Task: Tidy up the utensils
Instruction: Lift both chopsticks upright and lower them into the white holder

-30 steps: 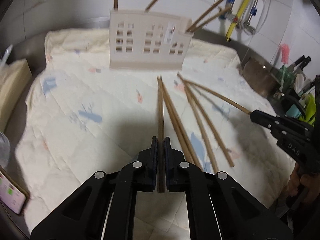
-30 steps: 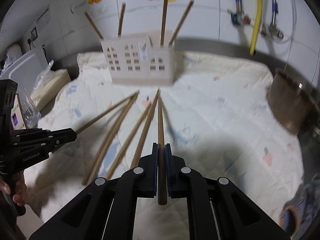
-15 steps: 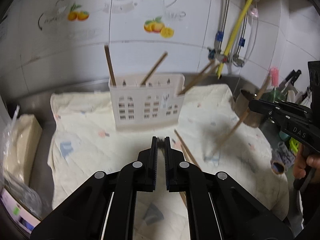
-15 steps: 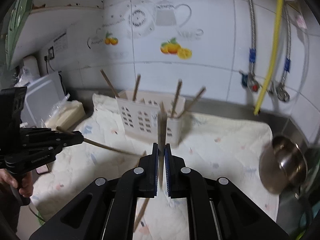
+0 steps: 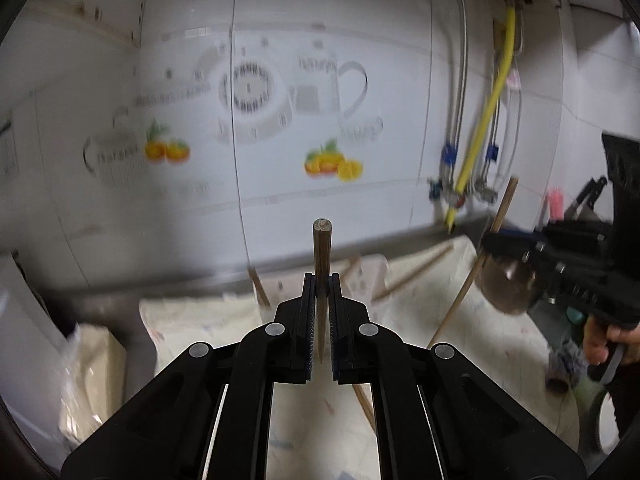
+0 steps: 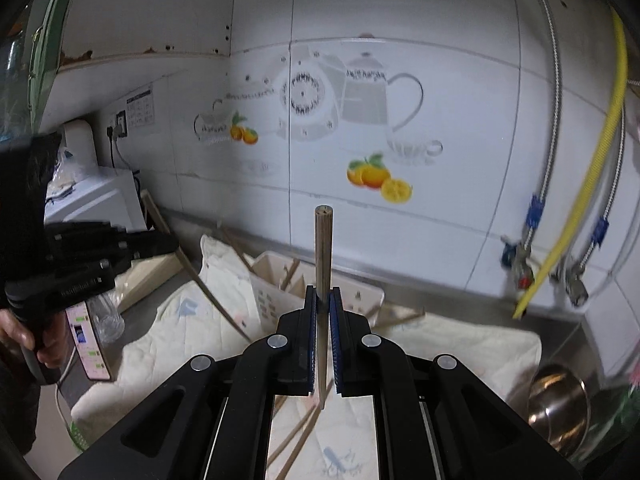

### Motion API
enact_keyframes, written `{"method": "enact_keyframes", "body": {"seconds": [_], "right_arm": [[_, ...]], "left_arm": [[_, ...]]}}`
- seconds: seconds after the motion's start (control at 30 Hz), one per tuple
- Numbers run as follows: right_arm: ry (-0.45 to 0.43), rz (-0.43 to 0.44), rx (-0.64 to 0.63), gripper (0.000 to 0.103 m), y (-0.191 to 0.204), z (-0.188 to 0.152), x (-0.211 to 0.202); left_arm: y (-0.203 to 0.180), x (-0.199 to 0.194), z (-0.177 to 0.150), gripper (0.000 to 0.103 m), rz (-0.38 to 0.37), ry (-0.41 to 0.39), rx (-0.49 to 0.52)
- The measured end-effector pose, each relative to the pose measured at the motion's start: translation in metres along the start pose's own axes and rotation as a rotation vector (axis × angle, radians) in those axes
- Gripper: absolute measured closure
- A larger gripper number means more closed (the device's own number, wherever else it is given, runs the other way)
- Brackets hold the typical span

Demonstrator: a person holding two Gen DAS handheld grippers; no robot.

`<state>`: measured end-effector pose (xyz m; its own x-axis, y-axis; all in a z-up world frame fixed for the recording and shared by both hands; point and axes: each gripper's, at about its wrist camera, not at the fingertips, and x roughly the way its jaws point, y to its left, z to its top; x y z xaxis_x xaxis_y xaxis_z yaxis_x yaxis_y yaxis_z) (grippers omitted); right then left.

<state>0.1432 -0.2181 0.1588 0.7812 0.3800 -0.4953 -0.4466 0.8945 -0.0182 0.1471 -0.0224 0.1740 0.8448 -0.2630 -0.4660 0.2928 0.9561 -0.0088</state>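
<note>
Wall [image 6: 400, 60]: white tile with teapot and fruit decals, fills the upper field ahead of both tongs; a second ago both views looked down on the cloth.

Cloth [image 6: 472, 344]: pale, quilted, below and ahead of both tongs. A second ago it filled both views; now only its far part shows.

Holder [image 6: 280, 276]: white, slotted, just beyond the right tongs' tips and a little to their left, several sticks leaning in it. In the left view it is blurred and mostly hidden behind the tips.

Bowl [image 6: 560, 396]: steel, low to the right of the right tongs.

Left tongs [image 5: 321, 280]: jaws clamped on the left stick [image 5: 322, 252]. Long axis runs forward and up along the fingers, blunt end toward the wall, thin end back between the fingers. A second ago this stick lay low along the cloth, aimed at the holder's foot.

Right tongs [image 6: 322, 292]: jaws clamped on the right stick [image 6: 323, 248]. Same attitude: blunt end up and forward, over the holder, thin end trailing below the pads. Earlier it too pointed flat across the cloth.

Loose sticks [image 6: 300, 436]: on the cloth beneath the right tongs.
</note>
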Motion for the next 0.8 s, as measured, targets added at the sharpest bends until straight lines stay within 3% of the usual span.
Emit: {"method": "enact_keyframes", "body": {"seconds": [0.2,0.37,0.57,0.8], "right_arm": [[-0.046,-0.004,0.02,0.096,-0.009,0.031,0.009],[-0.088,-0.026,0.044,0.096,-0.018,0.054,0.021],[-0.088,-0.073,0.06,0.096,-0.025,0.059,0.055],[-0.026,-0.085,0.087,0.096,-0.033,0.039,0.097]], "left_arm": [[0.007,-0.004,0.043,0.098,0.042,-0.079,0.012],[0.019,0.018,0.061,0.098,0.071,-0.089,-0.008],[0.033,0.061,0.046,0.098,0.056,-0.031,-0.064],[0.044,0.094,0.022,0.098,0.054,0.049,-0.091]]}}
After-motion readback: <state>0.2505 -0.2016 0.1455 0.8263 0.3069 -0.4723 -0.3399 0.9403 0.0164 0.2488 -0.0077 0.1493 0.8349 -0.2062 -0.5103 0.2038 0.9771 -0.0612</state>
